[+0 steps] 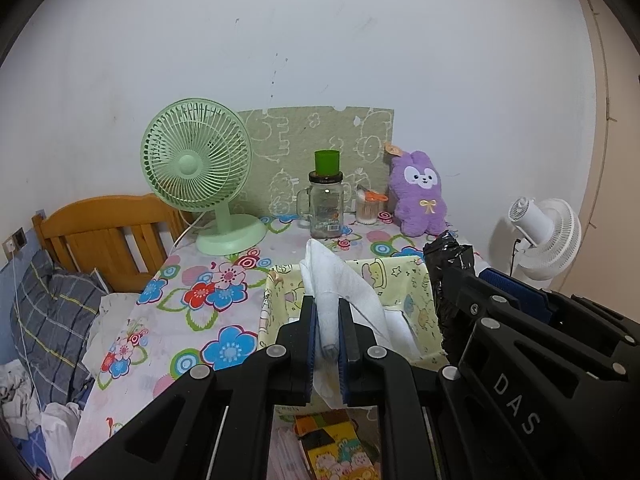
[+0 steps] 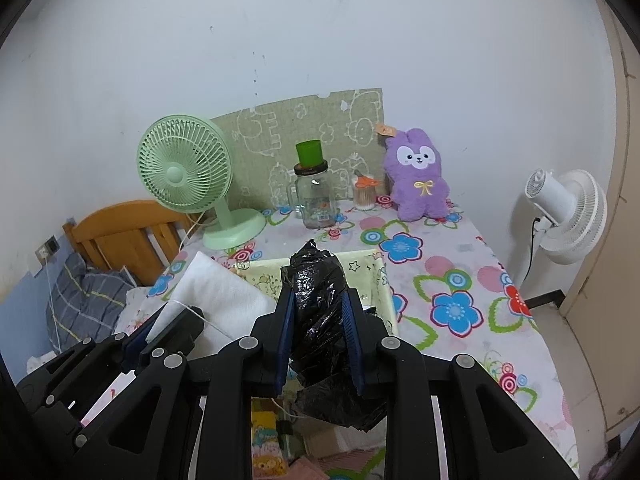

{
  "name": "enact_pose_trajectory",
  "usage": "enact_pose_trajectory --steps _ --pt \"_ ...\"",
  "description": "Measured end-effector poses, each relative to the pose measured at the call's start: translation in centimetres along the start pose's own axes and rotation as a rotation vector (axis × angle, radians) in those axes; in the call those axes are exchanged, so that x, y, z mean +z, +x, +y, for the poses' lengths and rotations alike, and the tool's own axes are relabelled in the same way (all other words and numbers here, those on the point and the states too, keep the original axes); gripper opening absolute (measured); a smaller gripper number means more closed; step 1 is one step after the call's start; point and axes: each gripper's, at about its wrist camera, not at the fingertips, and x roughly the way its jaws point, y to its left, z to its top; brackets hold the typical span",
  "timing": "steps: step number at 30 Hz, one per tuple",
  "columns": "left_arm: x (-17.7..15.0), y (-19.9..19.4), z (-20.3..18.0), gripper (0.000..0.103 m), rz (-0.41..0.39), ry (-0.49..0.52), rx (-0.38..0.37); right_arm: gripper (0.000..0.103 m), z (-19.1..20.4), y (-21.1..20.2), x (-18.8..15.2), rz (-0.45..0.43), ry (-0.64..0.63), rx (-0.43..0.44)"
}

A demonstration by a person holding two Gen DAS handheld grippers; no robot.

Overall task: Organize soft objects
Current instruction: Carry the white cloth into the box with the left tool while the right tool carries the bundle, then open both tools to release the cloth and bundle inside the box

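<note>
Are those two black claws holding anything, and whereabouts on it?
Yes. The left gripper pinches the white cloth near its lower end; the right gripper squeezes the crumpled black plastic bag around its middle.

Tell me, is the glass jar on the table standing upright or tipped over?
Upright. The glass jar stands on its base on the table, with a green cup resting level on its lid.
</note>
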Motion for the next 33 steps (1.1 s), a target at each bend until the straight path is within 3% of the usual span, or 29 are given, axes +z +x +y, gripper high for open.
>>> enact_pose_trajectory --steps 25,26,29,33 --pt "-1.6 9.1 0.4 0.011 0.175 -0.011 0.013 0.027 -0.8 9.8 -1.2 0.16 0.014 0.001" --pt "-1.7 9.4 0.4 0.012 0.183 -0.012 0.012 0.027 -0.8 10.3 -1.5 0.172 0.016 -0.002" --pt "-2.1 10.1 0.7 0.037 0.201 -0.014 0.016 0.028 -1.0 10.9 -1.9 0.186 0.028 0.009" --pt "-2.4 10.7 0.9 0.044 0.215 -0.007 0.026 0.028 -0.9 11.4 -2.1 0.208 0.022 -0.001"
